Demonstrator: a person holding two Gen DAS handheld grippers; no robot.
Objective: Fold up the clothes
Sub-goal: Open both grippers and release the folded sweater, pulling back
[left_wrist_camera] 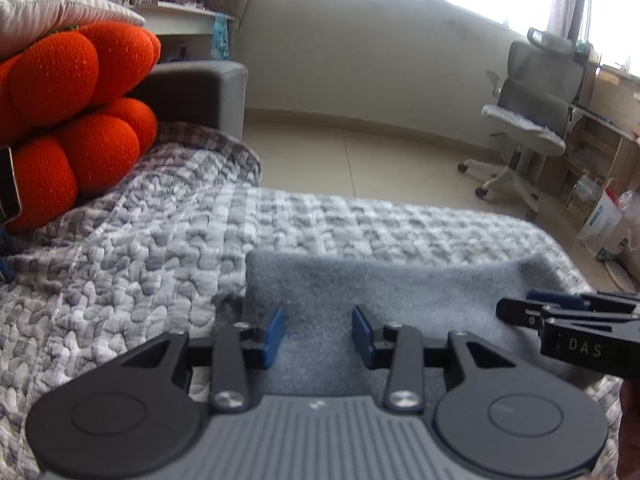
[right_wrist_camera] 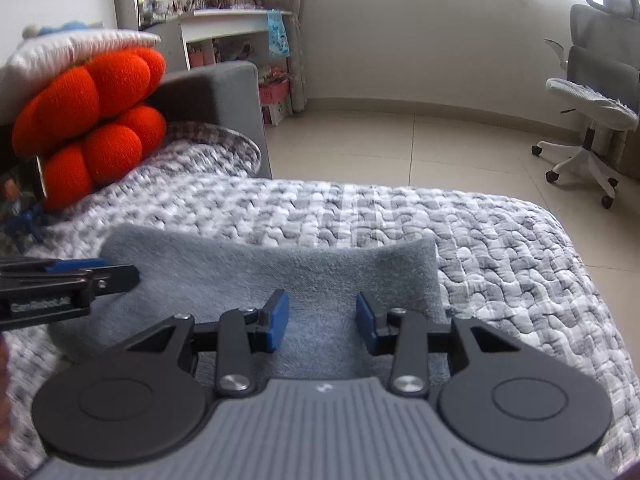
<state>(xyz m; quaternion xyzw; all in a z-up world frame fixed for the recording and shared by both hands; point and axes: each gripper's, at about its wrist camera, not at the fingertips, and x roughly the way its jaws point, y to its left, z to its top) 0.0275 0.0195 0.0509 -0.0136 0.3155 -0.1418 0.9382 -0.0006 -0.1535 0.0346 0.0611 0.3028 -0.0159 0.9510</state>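
A folded grey-blue fleece garment (left_wrist_camera: pixel 380 280) (right_wrist_camera: pixel 240 264) lies flat on a grey-and-white quilted blanket (left_wrist_camera: pixel 160 240) (right_wrist_camera: pixel 500 260). My left gripper (left_wrist_camera: pixel 318 320) hovers low over the garment's left part. Its blue pads stand apart, with only flat cloth showing between them. My right gripper (right_wrist_camera: pixel 322 308) sits the same way over the garment's right part, pads apart and nothing pinched. Each gripper appears side-on in the other's view: the right gripper (left_wrist_camera: pixel 508 310) at the right edge, the left gripper (right_wrist_camera: pixel 124 274) at the left edge. The garment's near edge is hidden under the gripper bodies.
An orange knitted cushion (left_wrist_camera: pixel 80 92) (right_wrist_camera: pixel 96 120) under a white pillow (left_wrist_camera: pixel 48 8) rests at the far left against a grey upholstered arm (left_wrist_camera: pixel 200 88). Beyond the bed's far edge are tiled floor (left_wrist_camera: pixel 360 152) and a grey office chair (left_wrist_camera: pixel 528 120) (right_wrist_camera: pixel 592 108) on the right.
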